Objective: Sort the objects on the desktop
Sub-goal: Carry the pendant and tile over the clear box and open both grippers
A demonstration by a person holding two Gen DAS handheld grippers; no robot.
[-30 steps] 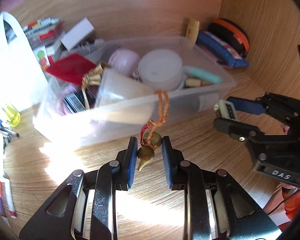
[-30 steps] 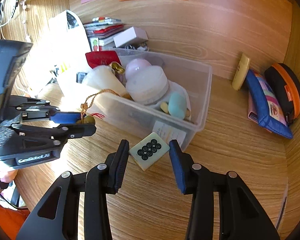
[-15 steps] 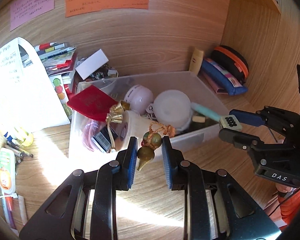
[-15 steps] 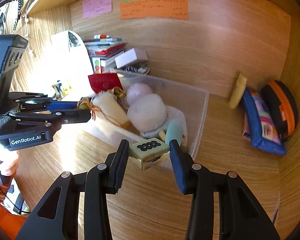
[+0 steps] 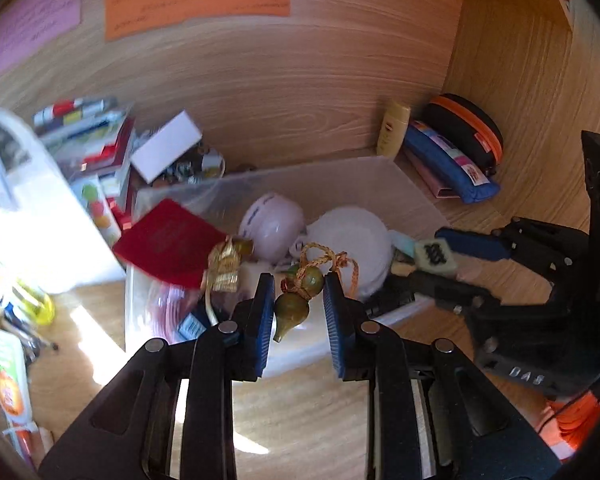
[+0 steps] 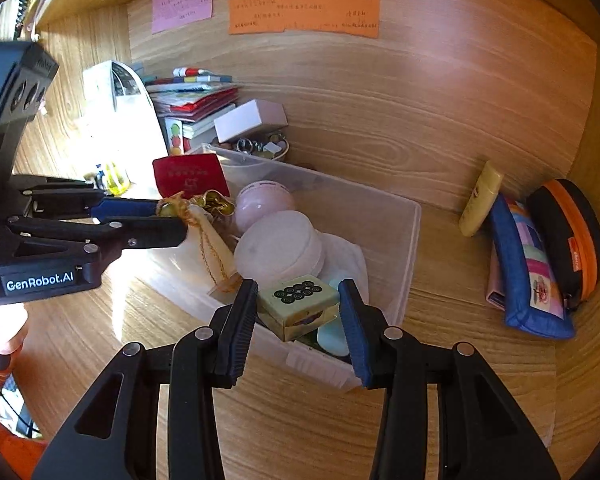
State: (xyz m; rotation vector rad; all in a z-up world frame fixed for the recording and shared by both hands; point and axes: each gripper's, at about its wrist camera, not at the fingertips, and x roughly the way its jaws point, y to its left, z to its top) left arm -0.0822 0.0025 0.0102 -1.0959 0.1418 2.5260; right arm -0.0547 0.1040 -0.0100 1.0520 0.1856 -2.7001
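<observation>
Both grippers now over bin (image 6: 414, 216) | left (image 5: 299, 308) grasps gourd charm (image 5: 292, 310), "GenRobot.AI" | right (image 6: 298, 312) grasps mahjong tile (image 6: 298, 300)

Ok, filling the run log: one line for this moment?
left tool: holds green gourd charm | right tool: holds mahjong tile | both over clear plastic bin
</observation>
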